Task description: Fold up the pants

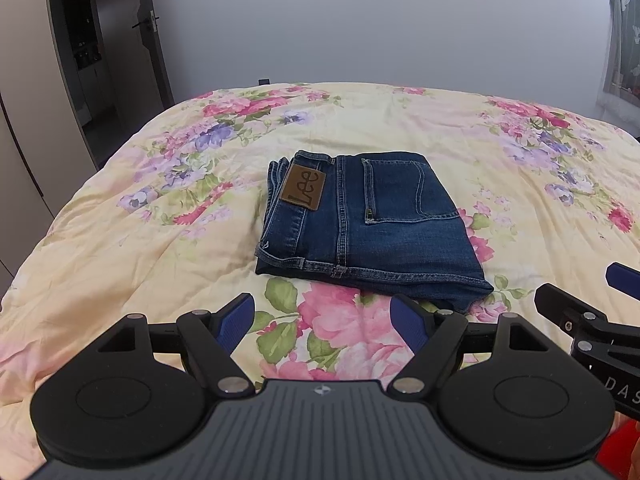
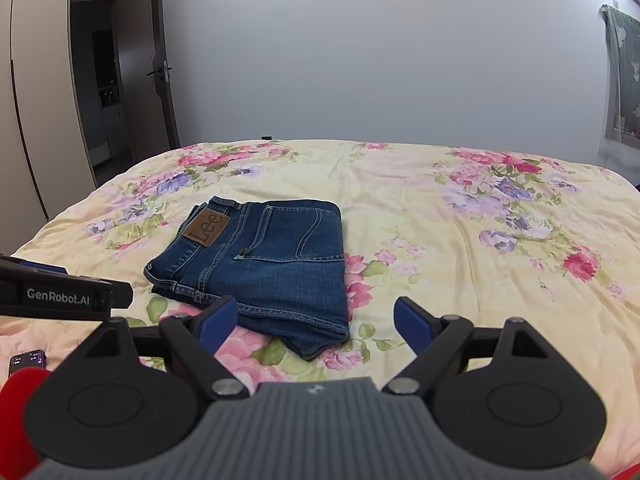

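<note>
Dark blue jeans (image 1: 372,224) lie folded into a compact rectangle on the floral bedspread (image 1: 160,240), brown Lee patch and back pocket facing up. They also show in the right wrist view (image 2: 264,264). My left gripper (image 1: 326,322) is open and empty, held back from the jeans' near edge. My right gripper (image 2: 316,320) is open and empty, just short of the jeans' near right corner. The right gripper's fingers (image 1: 568,308) show at the right edge of the left wrist view. The left gripper's body (image 2: 60,292) shows at the left of the right wrist view.
The bed fills the scene, with a grey wall behind. An open dark door (image 2: 156,72) and wardrobe panels (image 2: 36,100) stand at the left. A curtain (image 2: 624,80) hangs at the far right. A phone (image 2: 26,360) lies by the near left edge.
</note>
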